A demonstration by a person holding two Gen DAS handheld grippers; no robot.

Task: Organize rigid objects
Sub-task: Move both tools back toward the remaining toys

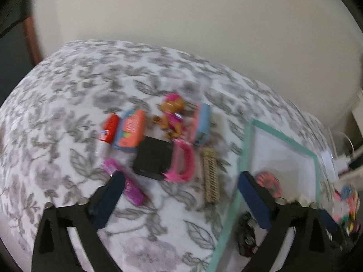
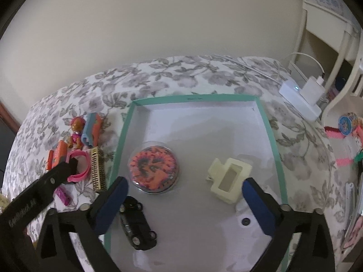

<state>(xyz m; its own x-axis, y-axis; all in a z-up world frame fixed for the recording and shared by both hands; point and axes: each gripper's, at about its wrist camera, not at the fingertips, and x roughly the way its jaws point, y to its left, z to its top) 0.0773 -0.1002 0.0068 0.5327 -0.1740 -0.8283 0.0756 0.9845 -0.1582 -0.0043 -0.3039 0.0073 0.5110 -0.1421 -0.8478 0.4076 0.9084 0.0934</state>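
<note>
Left gripper [image 1: 181, 201] gapes wide and empty over the bedspread [image 1: 68, 95] near the toy pile [image 1: 158, 140], while right gripper [image 2: 185, 200], also wide and empty, hovers above the tray [image 2: 275, 149] holding disc [image 2: 153, 168], car [image 2: 136, 222] and clip [image 2: 229, 179].

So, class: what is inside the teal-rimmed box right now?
Inside the box lie a round orange patterned case, a cream hair claw clip and a black toy car. The near corners are cut off by the gripper bodies.

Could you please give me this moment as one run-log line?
left claw: open, empty | right claw: open, empty | tray: disc case, hair clip, toy car
</note>
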